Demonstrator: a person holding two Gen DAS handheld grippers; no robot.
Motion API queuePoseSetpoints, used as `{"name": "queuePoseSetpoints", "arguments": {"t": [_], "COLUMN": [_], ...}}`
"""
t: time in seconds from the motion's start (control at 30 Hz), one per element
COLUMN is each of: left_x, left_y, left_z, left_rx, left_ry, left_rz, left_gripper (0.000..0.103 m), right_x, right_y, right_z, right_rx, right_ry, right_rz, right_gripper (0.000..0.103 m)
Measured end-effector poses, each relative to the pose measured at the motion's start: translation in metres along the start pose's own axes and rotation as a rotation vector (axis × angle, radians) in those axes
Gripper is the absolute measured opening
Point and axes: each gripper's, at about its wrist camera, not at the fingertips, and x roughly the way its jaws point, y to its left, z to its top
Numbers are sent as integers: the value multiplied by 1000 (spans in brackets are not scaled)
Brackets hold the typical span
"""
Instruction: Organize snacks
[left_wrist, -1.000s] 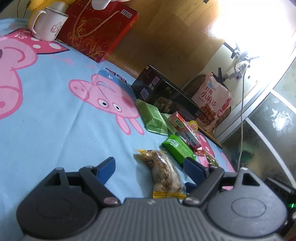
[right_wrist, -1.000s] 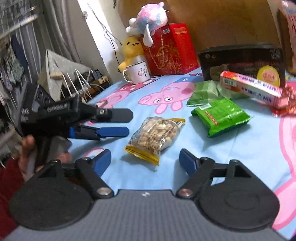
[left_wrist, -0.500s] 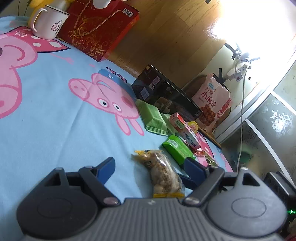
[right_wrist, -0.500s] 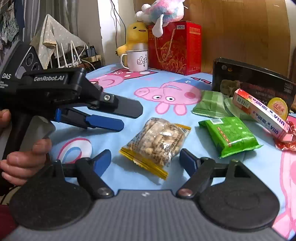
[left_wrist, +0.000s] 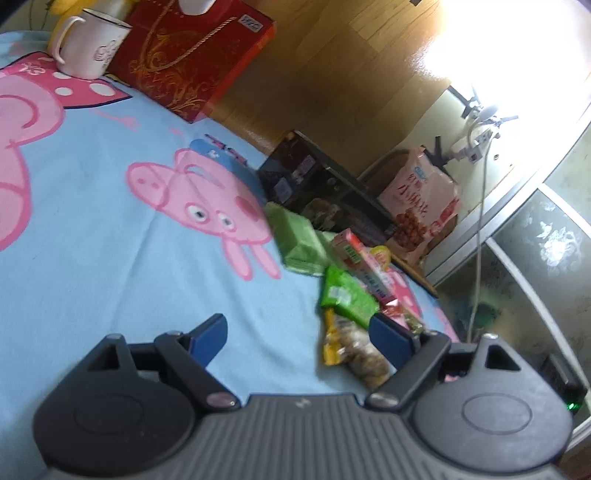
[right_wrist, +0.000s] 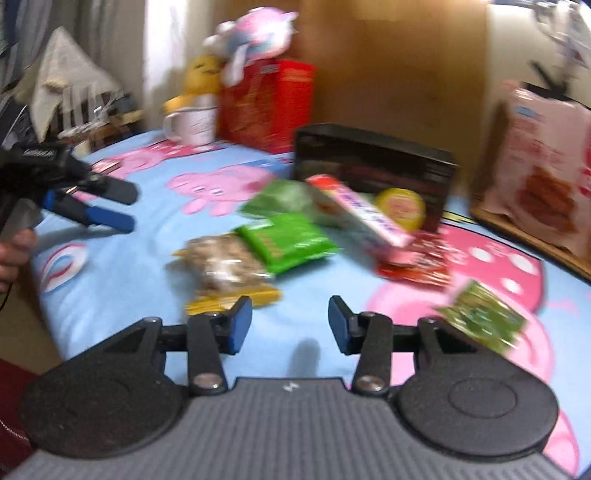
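Blue cartoon-pig cloth (left_wrist: 92, 266): work surface on which snacks are clustered at far side, judged awaiting sorting. Black box (right_wrist: 373, 162): stood behind cluster, judged intended container. Nut packet (right_wrist: 225, 258): laid flat, touching green packet (right_wrist: 288, 240). Left gripper (left_wrist: 297, 336), right gripper (right_wrist: 290, 319): jaws spread, nothing grasped. Writing blurred; none legible.

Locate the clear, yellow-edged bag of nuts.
The clear, yellow-edged bag of nuts lies on the blue cartoon-pig blanket, left of centre in the right wrist view, touching the bright green snack packet.
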Motion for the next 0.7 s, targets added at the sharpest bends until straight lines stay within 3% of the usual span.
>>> {"name": "queuePoseSetpoints", "arguments": {"t": [0.2,0.43,0.53,0.57,0.6,0.7], "left_x": [15,56,71,74,74,67], "left_y": [-28,-55,-57,-58,-59,-57], "left_z": [7,1,-6,-9,-13,-23], "left_rx": [74,165,167,173,171,150], "left_ry": [29,136,194,209,225,247], "left_rz": [-80,-116,-98,-89,-92,-129], "left_gripper": [87,81,65,52,45,43], "right_x": [-6,7,15,16,19,17], "right_y": [2,17,24,27,30,29], "right_z": [-6,-5,-4,-4,-4,-6], "right_rx": [88,113,101,97,85,46], "right_ry": [-22,2,15,19,27,25], "right_rz": [83,134,121,115,113,87], "right_gripper": [52,54,54,54,54,53]}}
